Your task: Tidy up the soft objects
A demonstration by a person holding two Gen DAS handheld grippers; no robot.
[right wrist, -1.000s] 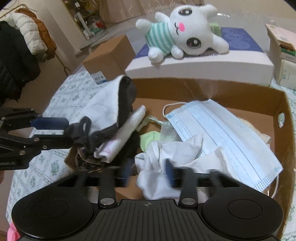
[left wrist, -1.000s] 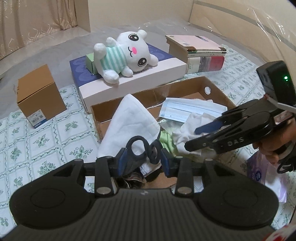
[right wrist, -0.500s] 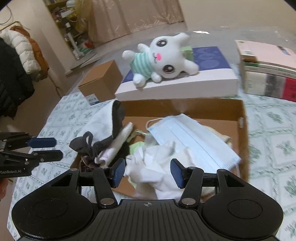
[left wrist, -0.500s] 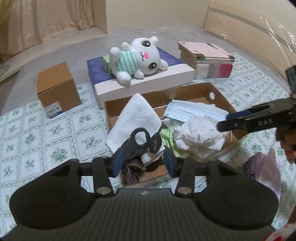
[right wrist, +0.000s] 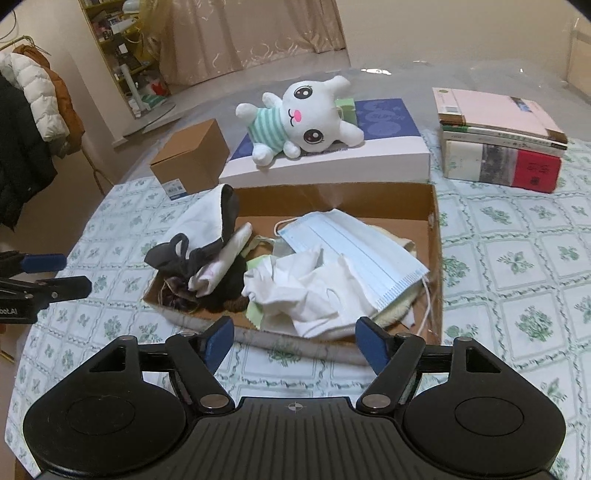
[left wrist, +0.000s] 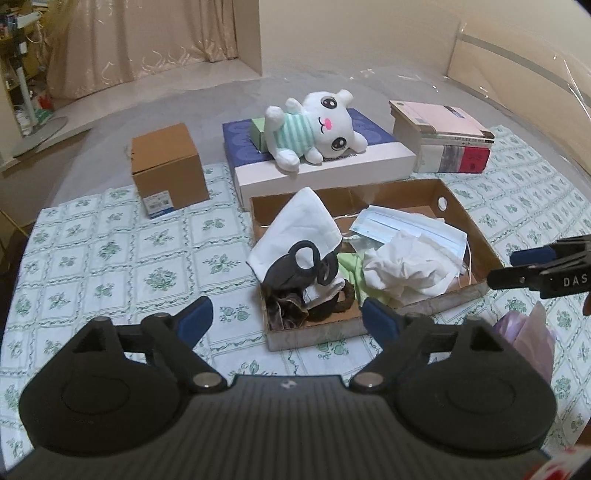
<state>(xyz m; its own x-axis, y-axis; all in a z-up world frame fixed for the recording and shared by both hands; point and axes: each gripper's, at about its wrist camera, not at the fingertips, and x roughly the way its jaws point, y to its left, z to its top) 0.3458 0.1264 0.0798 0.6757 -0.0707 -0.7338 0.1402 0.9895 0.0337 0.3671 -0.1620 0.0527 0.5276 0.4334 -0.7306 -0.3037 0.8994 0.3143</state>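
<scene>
Left wrist view: left gripper (left wrist: 286,320), jaws just opened wide, nothing between them; tray (left wrist: 476,229) of soft things straight ahead and below, black cloth (left wrist: 295,269) at its near left corner, nearest this hand; plush (left wrist: 317,129) lies beyond on a flat box (left wrist: 369,162), long axis across the view. Right wrist view: right gripper (right wrist: 293,343), jaws likewise just spread, empty; white cloth (right wrist: 303,291) just ahead; mask (right wrist: 354,251) behind it. Surface: green-patterned cloth (right wrist: 517,258); room with curtain (right wrist: 258,33) behind
</scene>
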